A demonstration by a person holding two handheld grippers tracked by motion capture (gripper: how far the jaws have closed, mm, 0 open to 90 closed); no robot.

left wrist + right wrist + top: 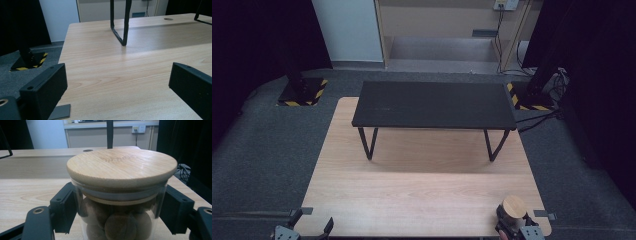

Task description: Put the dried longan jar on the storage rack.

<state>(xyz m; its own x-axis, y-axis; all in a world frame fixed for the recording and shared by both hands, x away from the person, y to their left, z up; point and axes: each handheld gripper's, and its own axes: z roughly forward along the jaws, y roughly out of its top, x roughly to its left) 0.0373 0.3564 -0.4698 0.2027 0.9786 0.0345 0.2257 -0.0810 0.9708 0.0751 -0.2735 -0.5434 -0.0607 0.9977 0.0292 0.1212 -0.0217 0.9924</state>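
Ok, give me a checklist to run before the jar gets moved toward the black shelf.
1. Right gripper on the jar: jaws sit against both sides of the glass. Ok.
2. Wooden lid seated: flat and level on the rim. Ok.
3. Jar contents: round brown pieces inside, lid on. Ok.
4. Left gripper: jaws wide apart, nothing between them, over the wooden table. Ok.
5. Top of the black shelf: bare, room to set the jar. Ok.
6. Grip firmness: whether the jaws press hard enough to lift. Cannot tell.
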